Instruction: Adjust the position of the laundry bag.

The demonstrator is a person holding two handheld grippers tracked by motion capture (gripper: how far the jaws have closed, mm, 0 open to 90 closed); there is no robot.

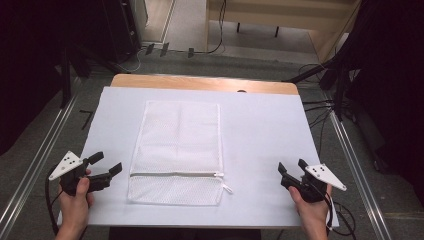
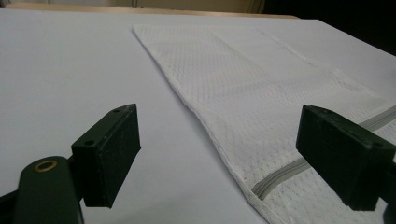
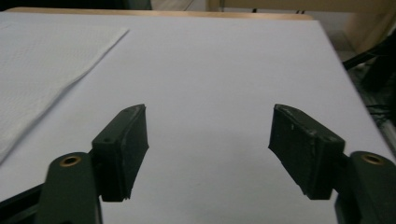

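Mesh laundry bag (image 1: 179,150), white and rectangular, lies flat just left of the middle of the pale sheet (image 1: 265,135) covering the wooden table (image 1: 200,82), its long axis running away from the person. A grey zipper (image 1: 175,174) crosses its near end, the pull (image 1: 226,188) at the right. Left gripper (image 1: 106,166) and right gripper (image 1: 291,167) flank it, jaws spread, grasping nothing.

Even overhead light brightens the white table cover (image 1: 260,150), surroundings fall dark, and close jaws look slightly soft.
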